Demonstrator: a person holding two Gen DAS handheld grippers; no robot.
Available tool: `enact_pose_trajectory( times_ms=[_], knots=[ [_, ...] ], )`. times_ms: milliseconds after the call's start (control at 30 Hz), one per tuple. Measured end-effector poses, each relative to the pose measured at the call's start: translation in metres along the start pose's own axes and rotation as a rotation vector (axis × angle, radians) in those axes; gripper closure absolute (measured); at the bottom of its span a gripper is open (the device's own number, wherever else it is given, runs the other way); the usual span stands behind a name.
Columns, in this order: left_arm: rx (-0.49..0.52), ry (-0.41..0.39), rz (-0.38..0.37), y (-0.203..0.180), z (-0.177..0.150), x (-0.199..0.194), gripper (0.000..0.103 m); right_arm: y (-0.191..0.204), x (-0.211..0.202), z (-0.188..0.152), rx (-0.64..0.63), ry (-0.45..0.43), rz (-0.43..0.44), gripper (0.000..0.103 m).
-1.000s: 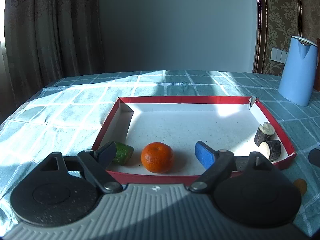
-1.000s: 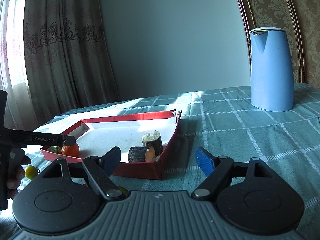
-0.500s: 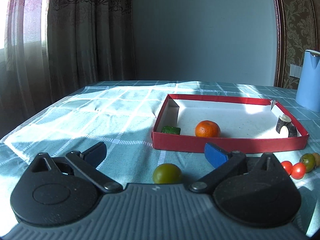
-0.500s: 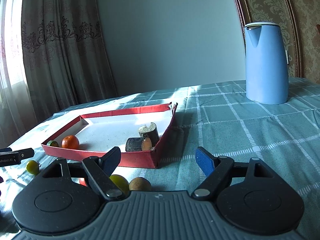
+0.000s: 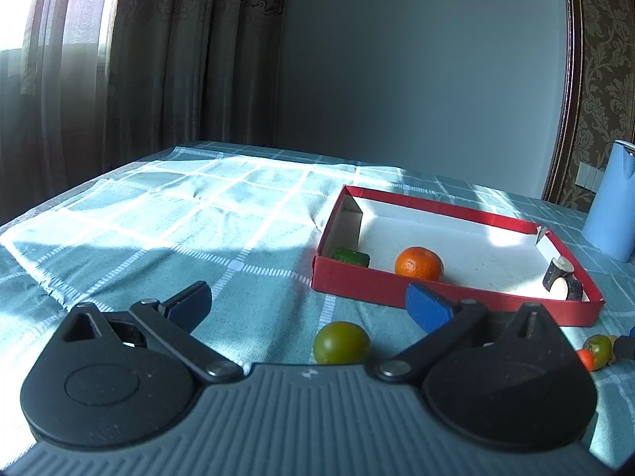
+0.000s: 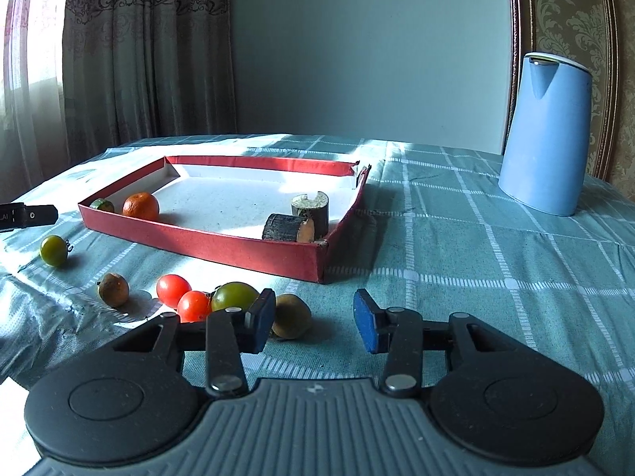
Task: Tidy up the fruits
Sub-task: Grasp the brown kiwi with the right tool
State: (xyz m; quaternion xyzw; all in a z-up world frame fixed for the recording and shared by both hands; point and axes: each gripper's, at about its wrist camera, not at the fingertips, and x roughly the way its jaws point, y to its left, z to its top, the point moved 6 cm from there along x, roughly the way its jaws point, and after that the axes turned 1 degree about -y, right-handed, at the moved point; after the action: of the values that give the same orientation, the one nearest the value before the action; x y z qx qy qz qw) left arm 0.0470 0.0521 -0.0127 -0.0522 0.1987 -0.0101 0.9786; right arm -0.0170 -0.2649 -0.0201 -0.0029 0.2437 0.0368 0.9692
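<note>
A red tray (image 5: 452, 294) (image 6: 206, 244) holds an orange mandarin (image 5: 418, 263) (image 6: 140, 206), a green piece (image 5: 351, 256) (image 6: 101, 204) and two dark log-like pieces (image 5: 563, 277) (image 6: 295, 222). My left gripper (image 5: 307, 305) is open and empty, with a green fruit (image 5: 341, 343) (image 6: 53, 250) on the cloth between its fingers. My right gripper (image 6: 313, 319) is open and empty just behind a brown fruit (image 6: 290, 315), a green fruit (image 6: 234, 296) and two red tomatoes (image 6: 182, 295). Another brown fruit (image 6: 114, 289) lies further left.
A blue kettle (image 6: 545, 135) (image 5: 613, 202) stands at the back right on the teal checked tablecloth (image 6: 476, 261). Curtains hang behind the table at the left. The left gripper's tip (image 6: 27, 216) shows at the left edge of the right wrist view.
My left gripper has pulled back out of the tray and to the left, and now sits over the green fruit on the cloth. My right gripper has tilted down toward the loose fruits.
</note>
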Motion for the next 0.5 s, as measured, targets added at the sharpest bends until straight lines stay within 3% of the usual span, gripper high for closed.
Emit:
enact_pose_trajectory(
  times_ms=[500],
  knots=[
    [-0.013, 0.024, -0.003, 0.0008, -0.0011, 0.0043, 0.000, 0.0055, 0.0090, 0.0009, -0.011, 0.041, 0.044, 0.071]
  ],
)
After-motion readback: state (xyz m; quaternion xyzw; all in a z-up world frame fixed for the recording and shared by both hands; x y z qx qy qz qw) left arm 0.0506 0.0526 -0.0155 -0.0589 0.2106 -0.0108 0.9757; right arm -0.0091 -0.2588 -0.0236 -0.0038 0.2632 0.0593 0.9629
